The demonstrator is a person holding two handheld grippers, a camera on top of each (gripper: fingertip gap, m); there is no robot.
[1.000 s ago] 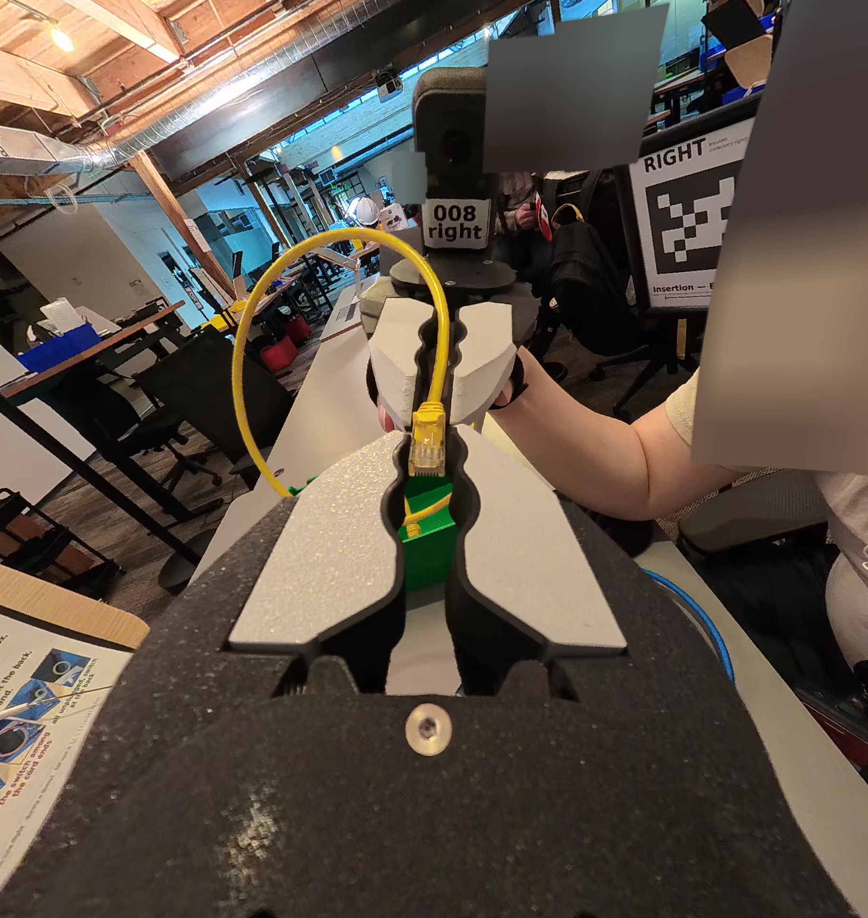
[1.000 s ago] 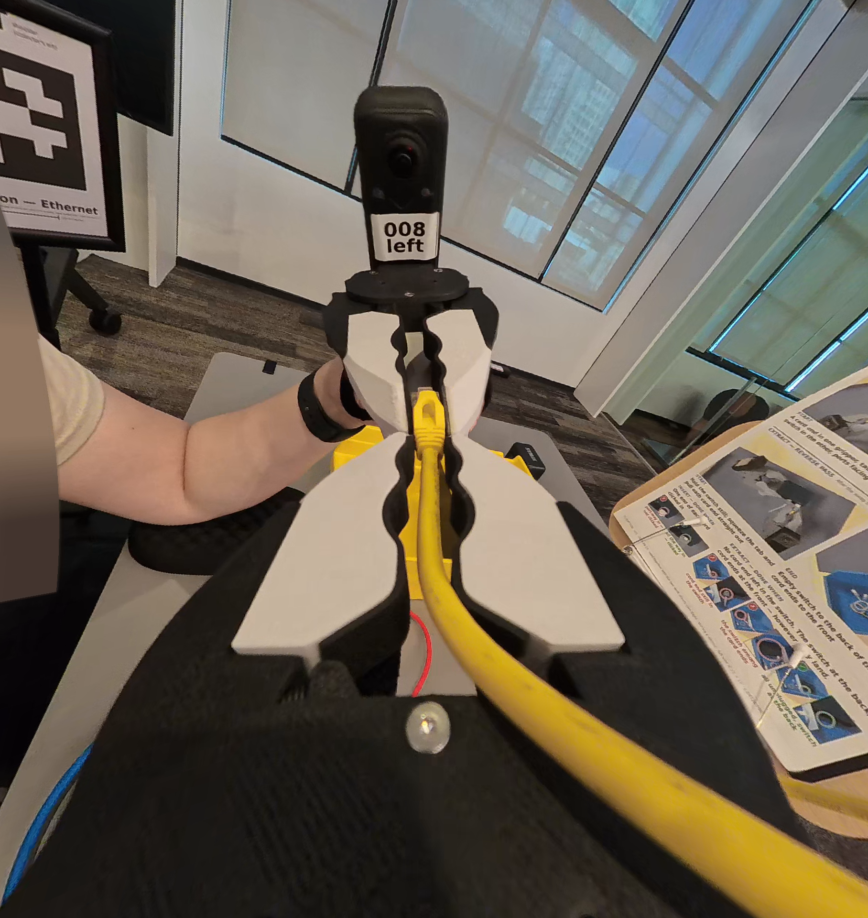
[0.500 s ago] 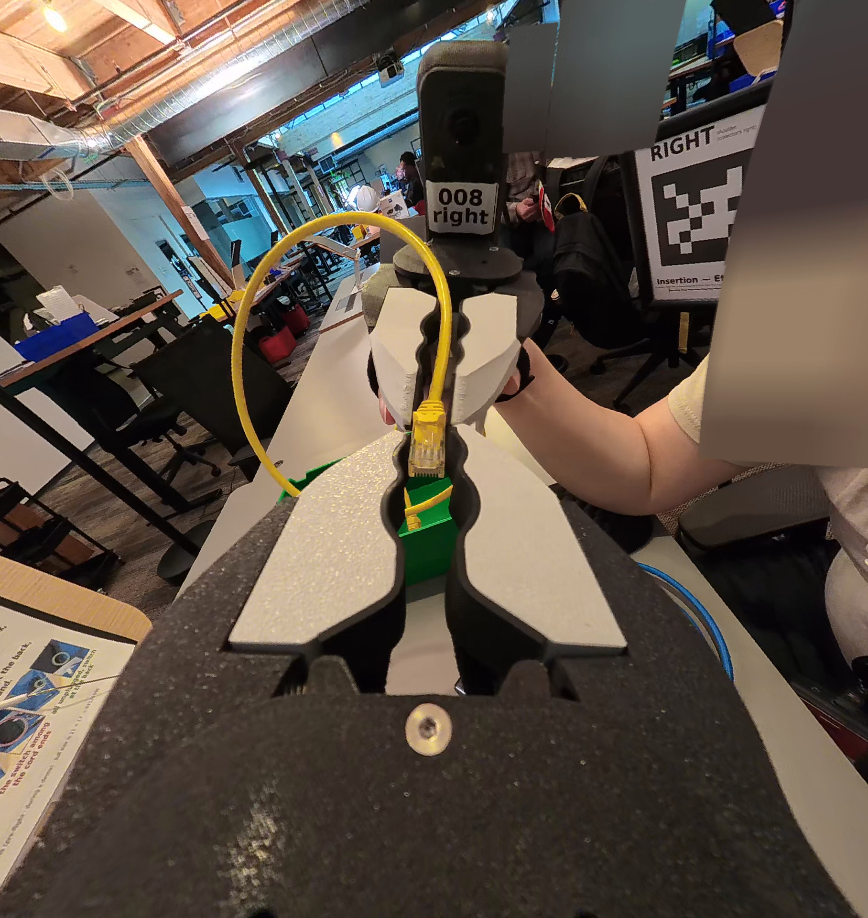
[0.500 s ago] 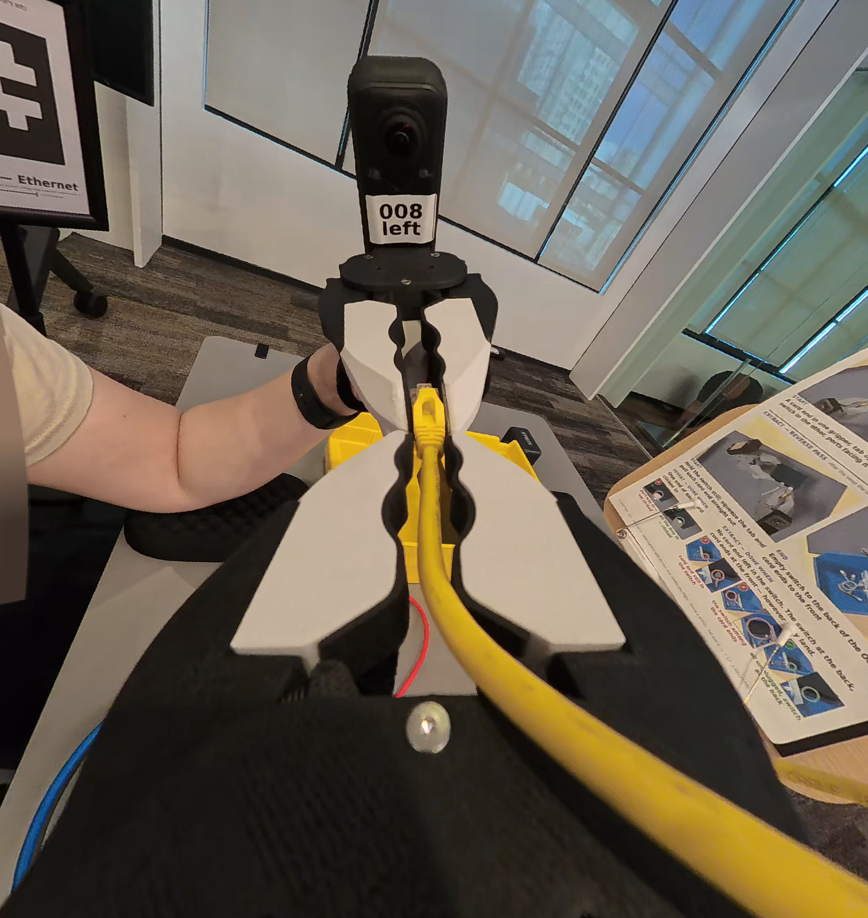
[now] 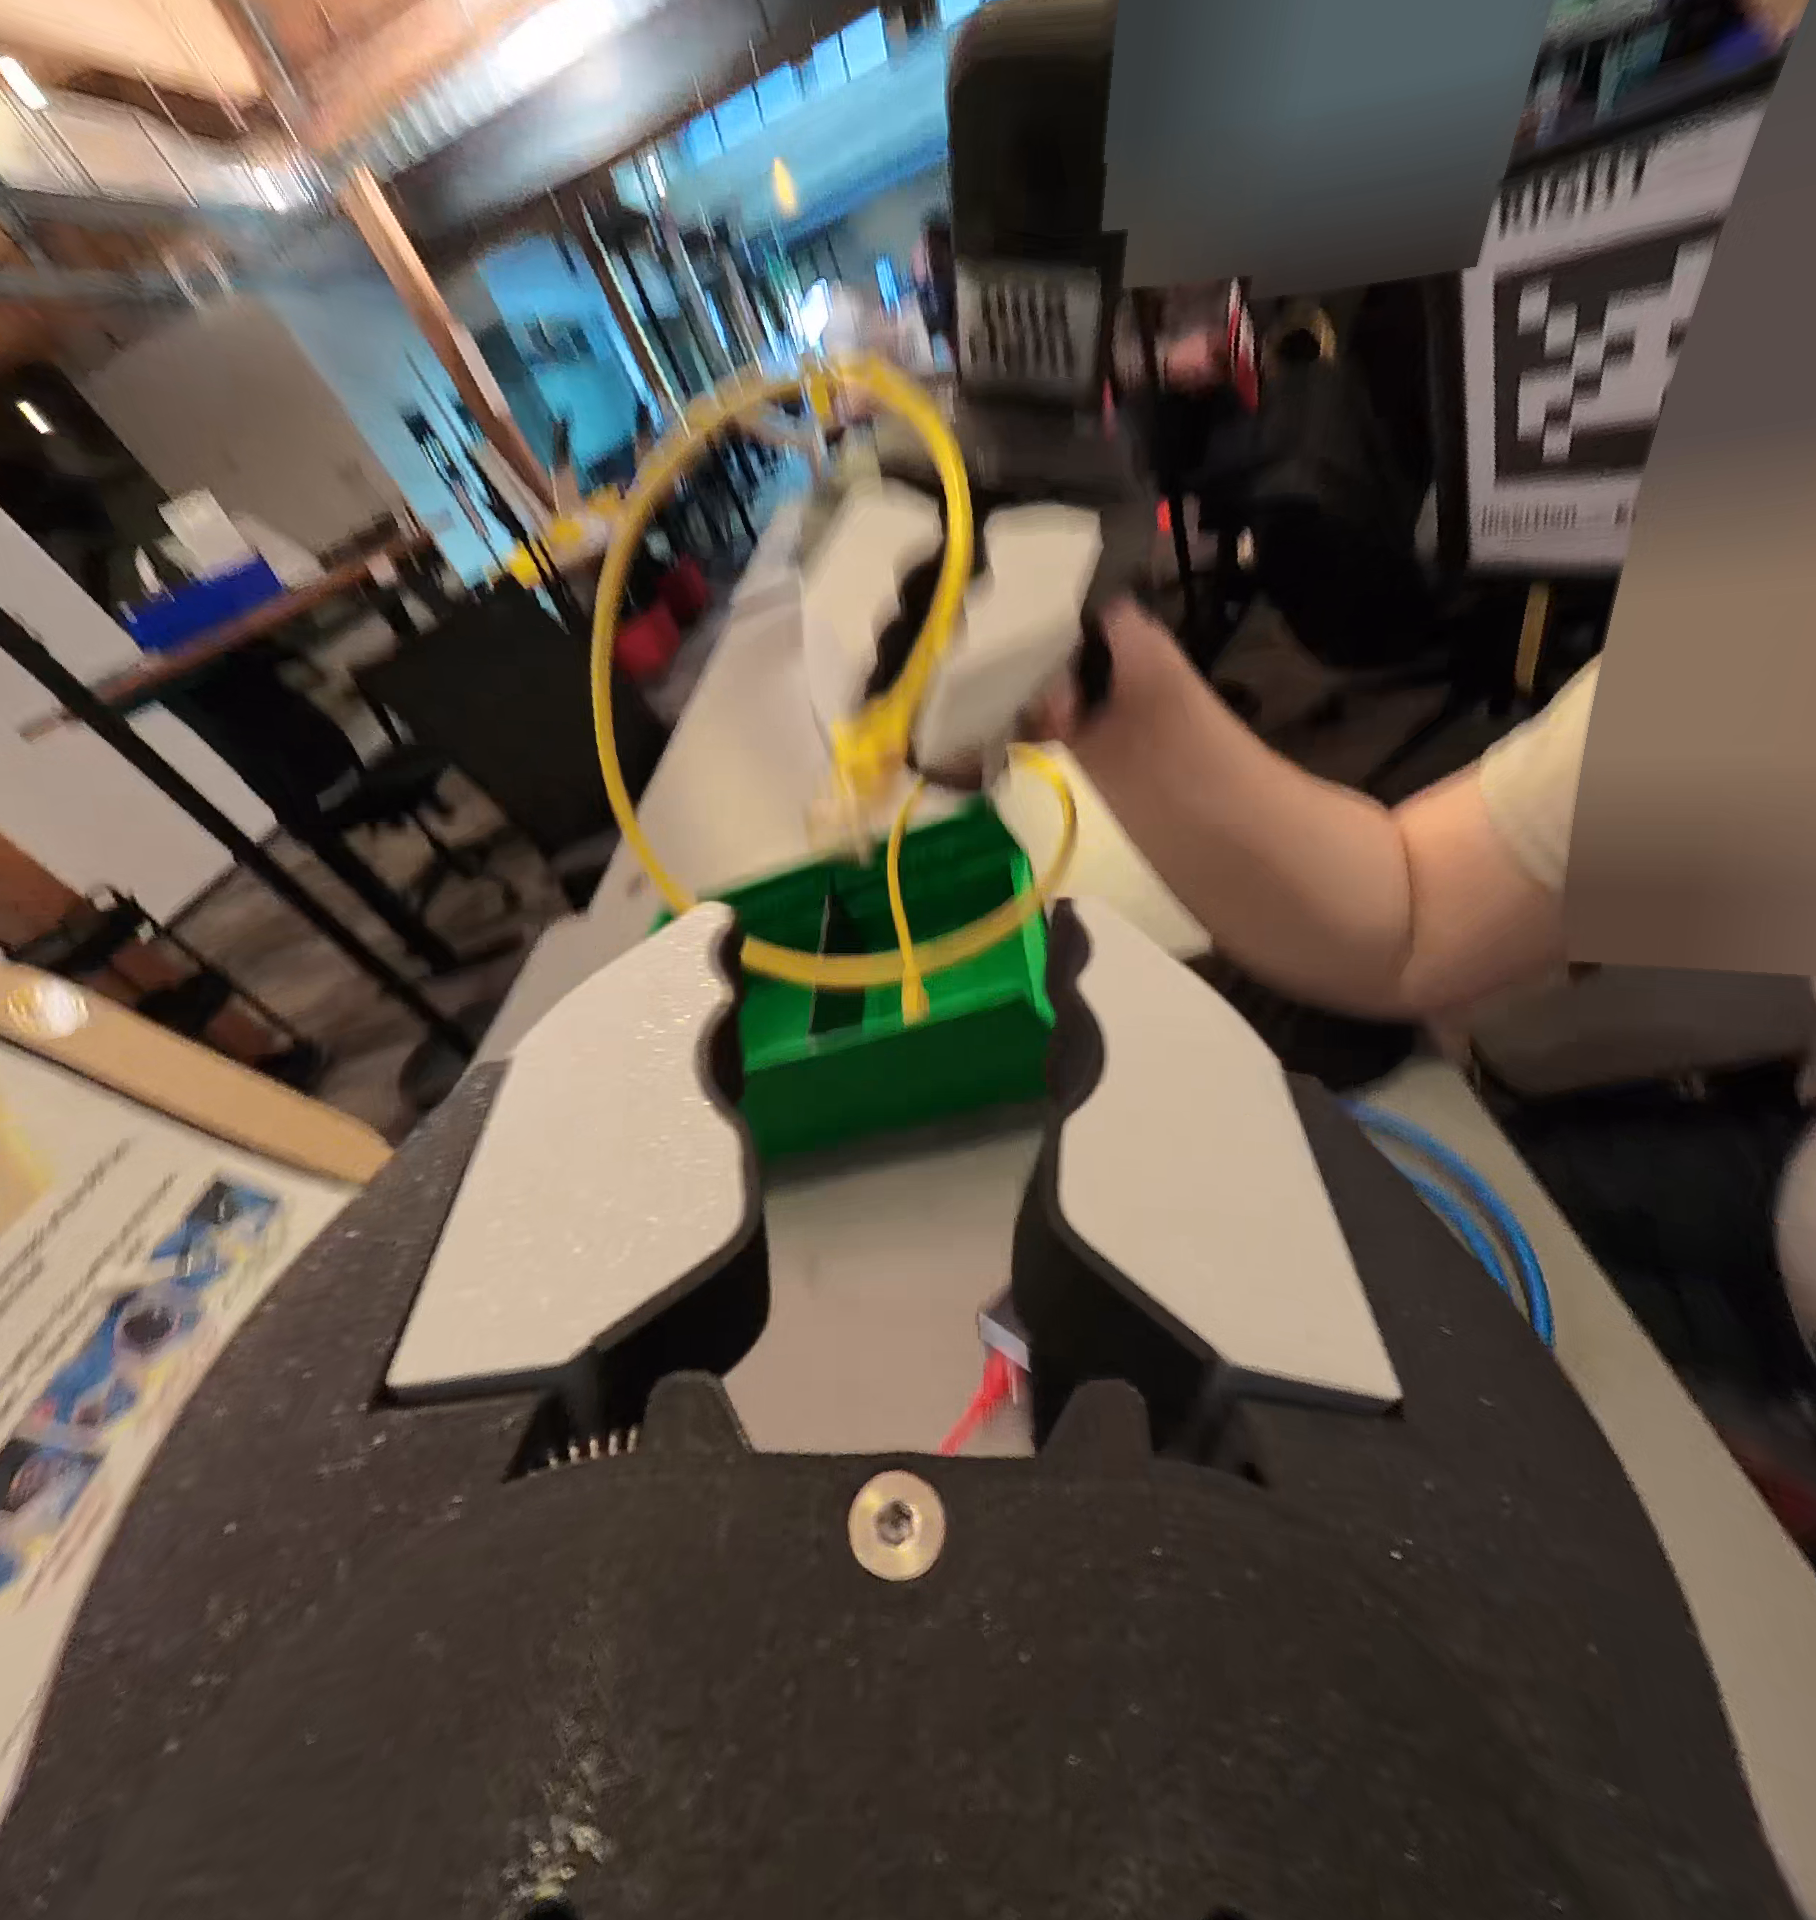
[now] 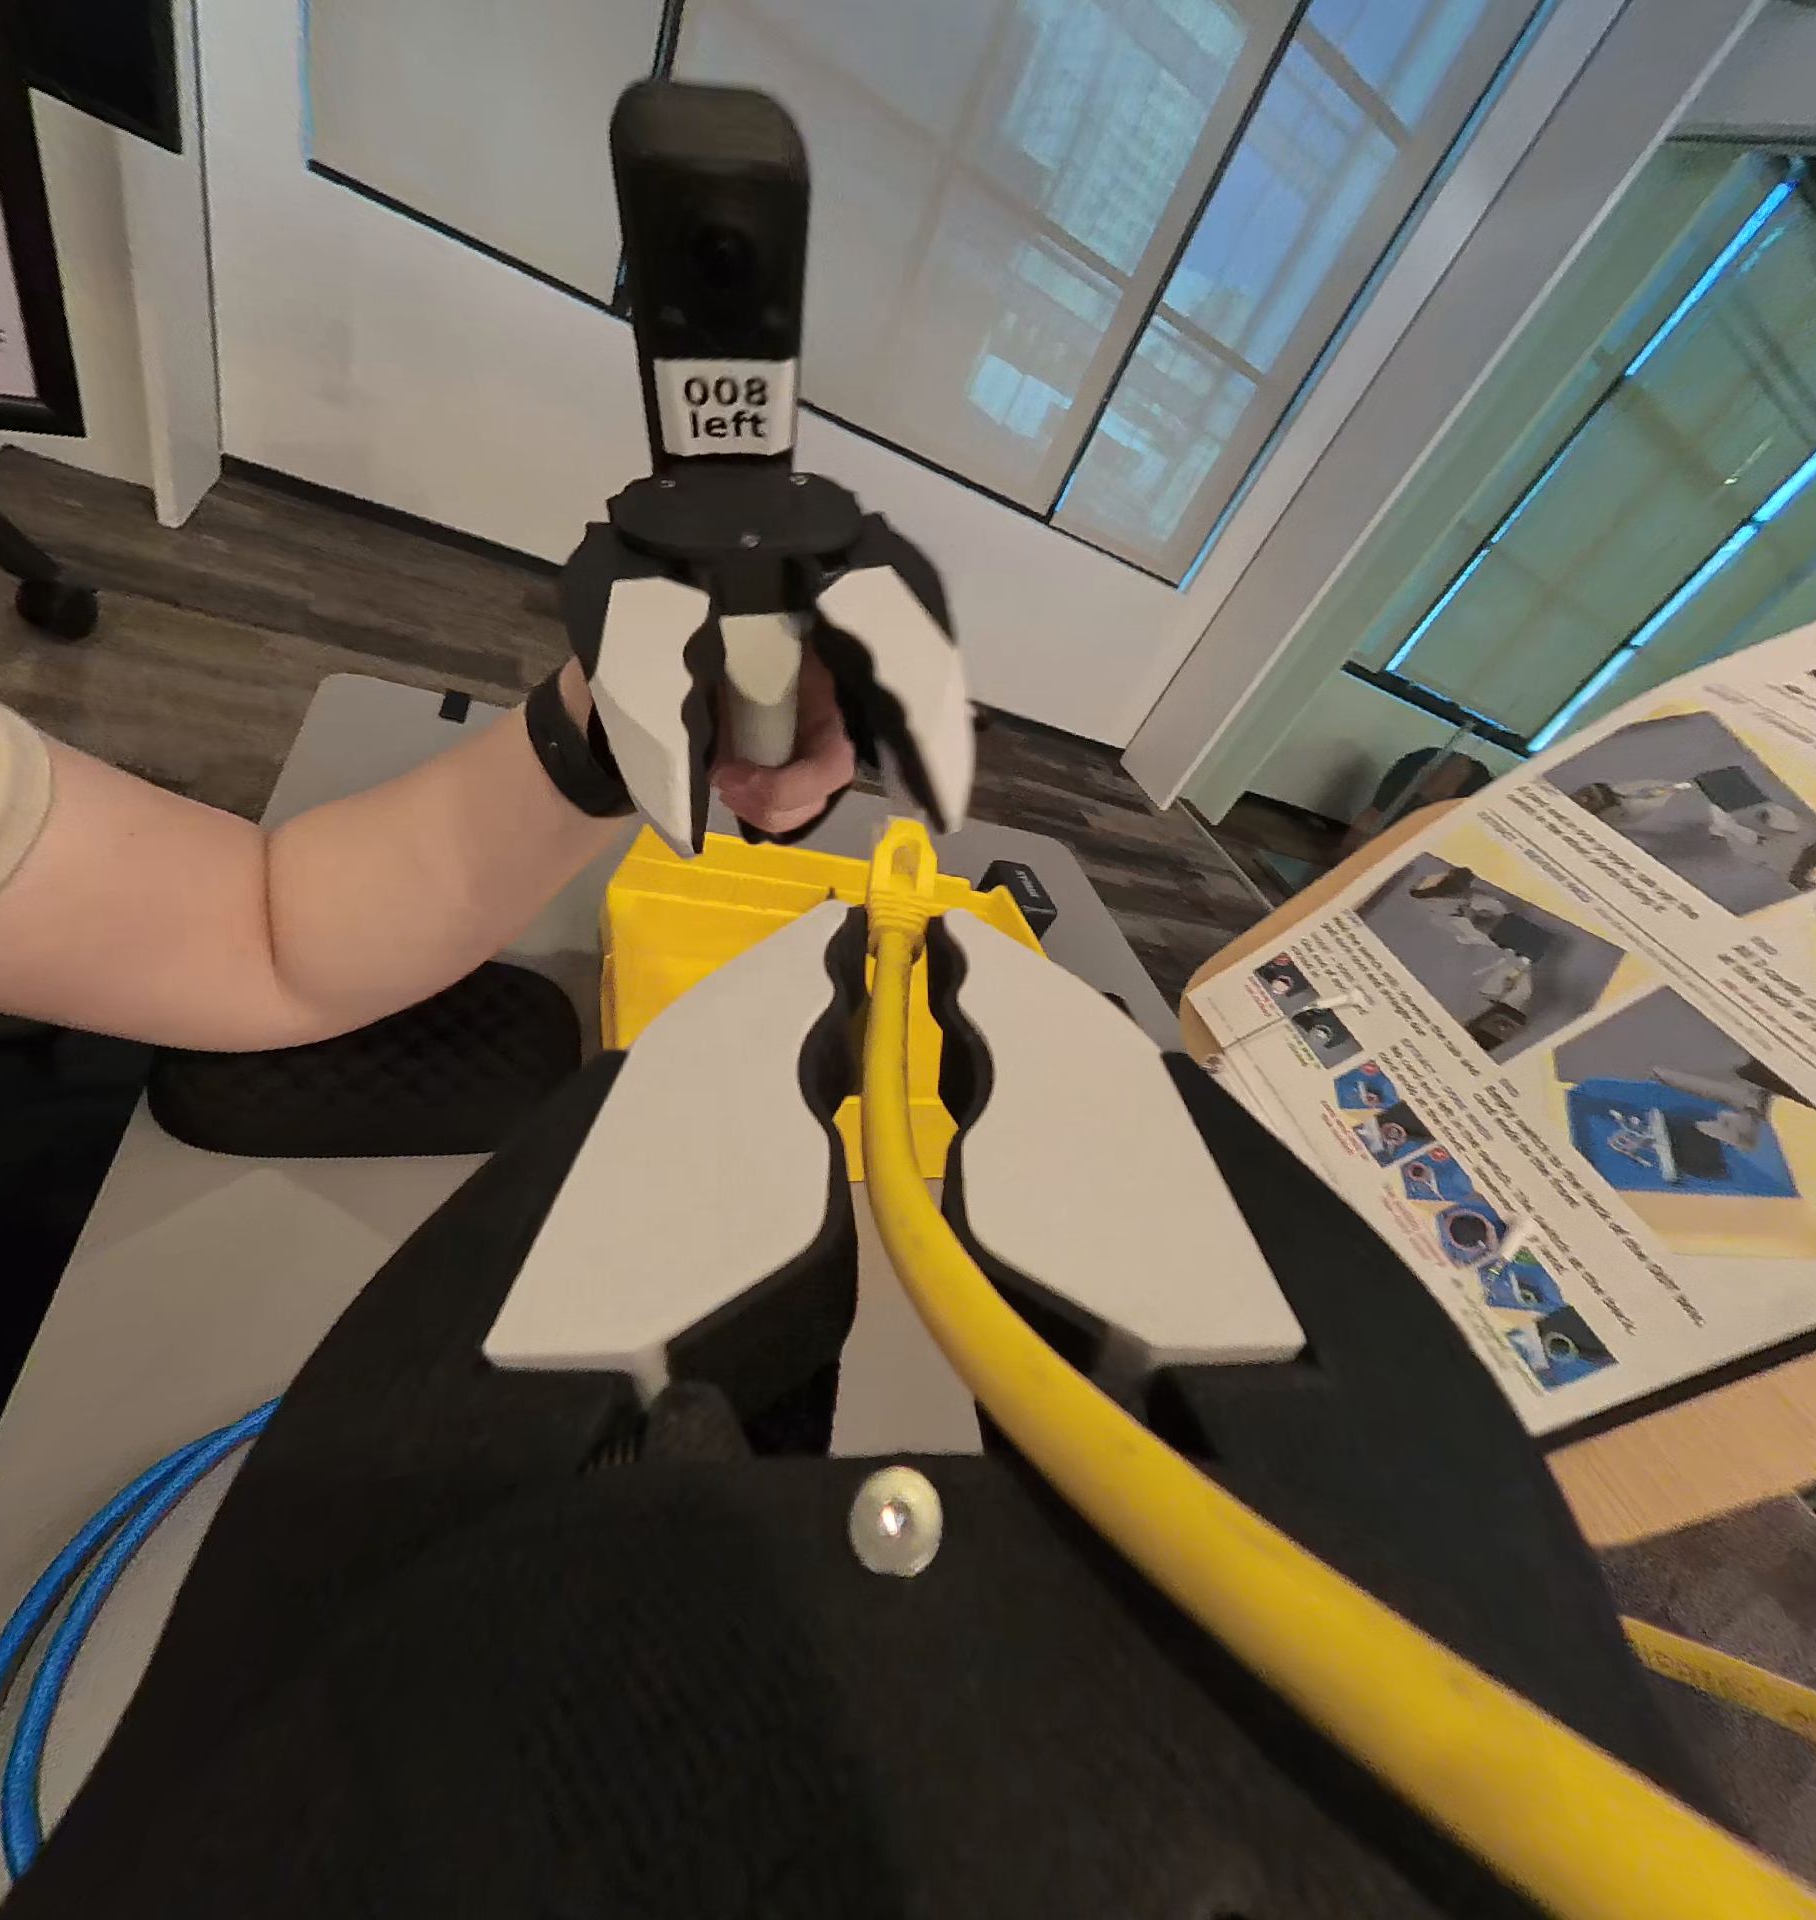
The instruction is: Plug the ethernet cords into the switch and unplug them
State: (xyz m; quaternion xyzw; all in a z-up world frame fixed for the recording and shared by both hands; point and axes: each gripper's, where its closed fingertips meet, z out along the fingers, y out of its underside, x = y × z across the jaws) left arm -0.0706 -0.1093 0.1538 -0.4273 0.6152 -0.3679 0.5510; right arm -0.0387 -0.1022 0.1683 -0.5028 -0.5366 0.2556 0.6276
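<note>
My right gripper [image 6: 896, 920] is shut on a yellow ethernet cord [image 6: 987, 1351], just behind its plug [image 6: 899, 857]. The plug sticks out free past the fingertips. My left gripper [image 6: 810, 821] faces it a little beyond, open and empty, above a yellow bin [image 6: 738, 935]. In the left wrist view my left gripper [image 5: 893, 914] stands wide open over a green bin [image 5: 883, 1049]. Beyond it the right gripper [image 5: 935, 675] holds the cord [image 5: 613, 665], which loops up and down into the green bin. A small black box [image 6: 1023, 888] lies behind the yellow bin; I cannot tell if it is the switch.
A blue cable [image 6: 73, 1558] hangs along the grey table's edge [image 6: 208, 1247]. An instruction sheet [image 6: 1506, 1091] lies on a wooden board at one side. A red cord end [image 5: 987, 1392] lies under my left gripper. A black foam pad [image 6: 364, 1060] sits under the person's forearm. One gripper's finger ends stand about 4 cm off the other's.
My left gripper has opened wide and pulled back from the plug, which it closed around before. The right gripper still holds the cord and has drawn apart from the left. The left view is blurred.
</note>
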